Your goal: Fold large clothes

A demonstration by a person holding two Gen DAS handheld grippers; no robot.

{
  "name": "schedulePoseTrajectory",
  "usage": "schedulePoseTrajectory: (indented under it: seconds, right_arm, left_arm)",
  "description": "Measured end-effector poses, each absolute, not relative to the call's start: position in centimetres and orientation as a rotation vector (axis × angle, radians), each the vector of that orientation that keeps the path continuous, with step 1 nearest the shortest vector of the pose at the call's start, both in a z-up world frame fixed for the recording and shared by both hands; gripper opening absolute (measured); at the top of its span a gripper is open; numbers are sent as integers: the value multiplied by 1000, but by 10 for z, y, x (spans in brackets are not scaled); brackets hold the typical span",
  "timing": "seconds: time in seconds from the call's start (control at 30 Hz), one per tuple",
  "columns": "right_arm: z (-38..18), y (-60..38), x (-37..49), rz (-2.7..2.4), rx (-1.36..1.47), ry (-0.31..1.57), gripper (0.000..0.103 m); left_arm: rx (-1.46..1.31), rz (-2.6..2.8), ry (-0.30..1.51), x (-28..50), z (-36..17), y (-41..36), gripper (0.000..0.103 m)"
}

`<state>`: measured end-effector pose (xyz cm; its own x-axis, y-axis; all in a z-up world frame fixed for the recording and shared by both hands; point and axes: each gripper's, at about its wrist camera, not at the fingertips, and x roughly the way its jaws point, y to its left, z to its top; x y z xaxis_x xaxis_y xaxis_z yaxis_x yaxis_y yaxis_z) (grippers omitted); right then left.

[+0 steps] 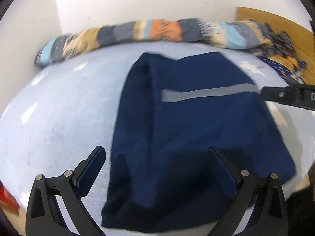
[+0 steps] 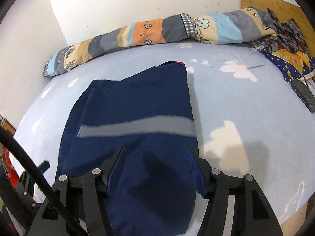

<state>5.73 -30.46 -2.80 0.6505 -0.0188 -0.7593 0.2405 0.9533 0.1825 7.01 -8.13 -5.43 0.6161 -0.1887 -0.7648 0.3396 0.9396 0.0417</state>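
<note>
The navy garment (image 2: 133, 137) lies folded into a long panel on the bed (image 2: 246, 102), its near end at the bed's front edge and its far end short of the rolled quilt (image 2: 153, 33) along the wall-side edge. A grey reflective stripe (image 2: 137, 126) crosses it.

**Fingers.** The left gripper (image 1: 157, 153) has its fingers spread wide; one fingertip stands over bare sheet off the garment's side edge, the other over the cloth. Nothing is pinched. The right gripper (image 2: 157, 151) has its fingers spread over the garment's near end, close to its other side edge. No cloth is seen pressed between the pads; whether they touch it cannot be told.

**Risks, as judged.**
- If only the top layer is pinched at the next grasp, the layers may separate and the fold come undone.
- If the two grippers lift unevenly, the panel may skew and the stripe edges misalign.
- The near end sits at the front edge; a drag toward it could pull the cloth off the bed.
- A fold carried too far could meet the rolled quilt.

**View differences.** The right wrist view shows a red edge (image 2: 178, 63) at the garment's far end, cloud prints on the sheet, a dark flat object (image 2: 304, 95) toward the headboard side, and a cable (image 2: 25, 157). The left wrist view, blurred, shows the right gripper's body (image 1: 289, 96) from the side, beside the stripe's end.
</note>
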Motion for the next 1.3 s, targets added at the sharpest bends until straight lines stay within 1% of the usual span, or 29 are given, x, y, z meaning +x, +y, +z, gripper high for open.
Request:
schedulePoseTrajectory:
  seconds: [0.07,0.1,0.13,0.2,0.27,0.3,0.4,0.53,0.6,0.67,0.77,0.87,1.07,1.3]
  right_arm:
    - [-39,-305,82,-156,246,920,66]
    - [-52,-306,95,-135,260,989,69]
    - [-61,-305,101,-131,261,1020,71]
    - [-65,-300,106,-138,221,1013,81]
    - [-60,-290,105,-146,157,1003,81]
    - [-57,-288,100,-145,146,988,79]
    - [-35,-288,78,-124,187,903,79]
    - [3,-270,26,-213,64,744,80]
    - [19,-260,-6,-240,40,656,89]
    - [26,-252,-42,-245,62,585,93]
    - [17,-235,-90,-278,84,532,93]
    - [2,-224,-117,-259,88,539,93]
    - [7,-217,-125,-284,66,495,93]
    - [3,-198,-119,-263,3,503,93]
  left_arm:
    - [176,-305,927,83,-68,-80,103]
    - [161,-312,940,87,-72,-80,103]
    - [146,-315,936,89,-73,-79,103]
    - [168,-321,920,87,-71,-82,103]
    - [188,-320,889,83,-65,-83,103]
    - [187,-322,885,82,-61,-82,103]
    - [161,-310,861,75,-39,-72,103]
    - [166,-251,743,48,6,-58,103]
    - [188,-203,700,30,19,-51,103]
    - [206,-178,702,10,21,-47,103]
    - [236,-204,734,-14,14,-45,103]
    - [207,-255,724,-35,14,-40,103]
    - [245,-230,647,-45,22,-52,103]
    - [225,-180,705,-31,13,-44,103]
